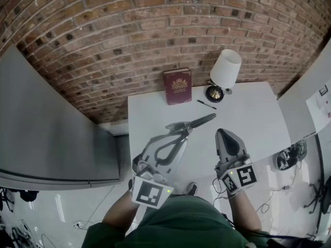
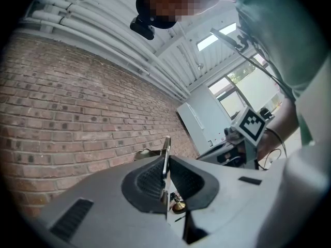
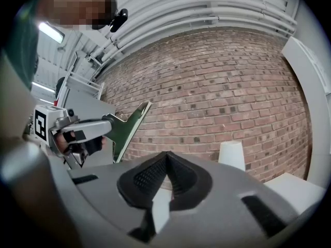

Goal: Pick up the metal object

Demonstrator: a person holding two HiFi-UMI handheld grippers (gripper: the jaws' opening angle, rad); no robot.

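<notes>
The metal object point(image 1: 201, 120) is a flat, thin blade held above the white table point(image 1: 258, 123). My left gripper point(image 1: 182, 133) is shut on its near end, and the blade sticks out toward the brick wall. In the left gripper view the metal object point(image 2: 166, 151) stands edge-on, pinched between the black pads of the left gripper point(image 2: 165, 172). My right gripper point(image 1: 220, 132) hovers to the right of it, shut, with nothing between its pads. In the right gripper view the right gripper point(image 3: 166, 159) has its pads together, and the blade point(image 3: 126, 125) shows to the left in the other gripper.
A red book point(image 1: 177, 86) leans against the brick wall at the table's far edge. Beside it stands a lamp with a white shade point(image 1: 225, 68), and a pen point(image 1: 206, 104) lies in front of it. A grey cabinet point(image 1: 46, 133) fills the left side.
</notes>
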